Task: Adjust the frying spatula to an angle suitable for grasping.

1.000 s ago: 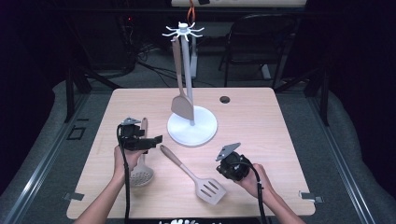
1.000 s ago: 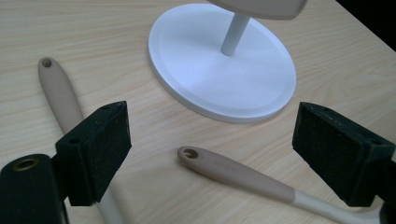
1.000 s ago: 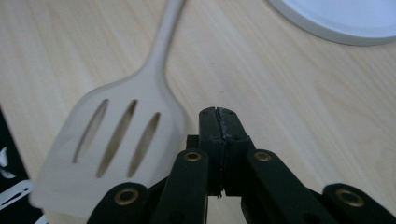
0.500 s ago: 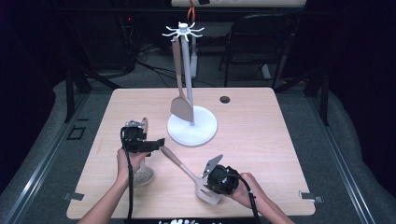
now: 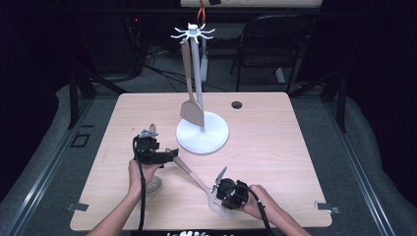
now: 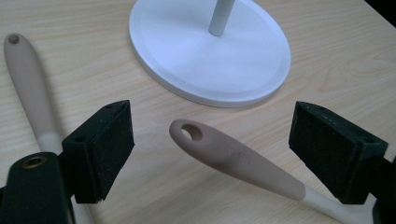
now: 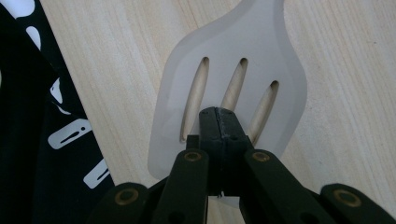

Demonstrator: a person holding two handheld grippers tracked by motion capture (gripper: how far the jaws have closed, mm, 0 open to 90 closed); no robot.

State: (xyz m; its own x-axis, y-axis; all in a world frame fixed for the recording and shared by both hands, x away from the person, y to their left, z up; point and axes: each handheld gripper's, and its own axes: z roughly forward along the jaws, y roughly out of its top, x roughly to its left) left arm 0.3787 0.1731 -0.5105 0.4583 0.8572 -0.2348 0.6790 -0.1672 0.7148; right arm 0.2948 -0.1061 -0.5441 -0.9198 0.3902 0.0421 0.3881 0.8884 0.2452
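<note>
A beige slotted spatula (image 5: 196,179) lies slantwise on the wooden table. Its handle (image 6: 233,156) rests between the wide-apart pads of my left gripper (image 6: 217,140), which is open and touches nothing. In the high view the left gripper (image 5: 169,155) sits left of the handle's end. My right gripper (image 7: 219,116) is shut, its joined tips just over the slotted blade (image 7: 261,51) with nothing between them. From above, the right gripper (image 5: 221,189) covers the blade near the front edge.
A white utensil stand (image 5: 202,132) stands mid-table, with a solid spatula (image 5: 191,105) hanging from its hooks. A second utensil (image 6: 25,79) lies under the left hand. A black printed mat (image 7: 46,140) borders the front edge. A small hole (image 5: 237,104) marks the far side.
The right gripper has moved left and down onto the spatula's blade. The left gripper has barely shifted, and the spatula lies as before.
</note>
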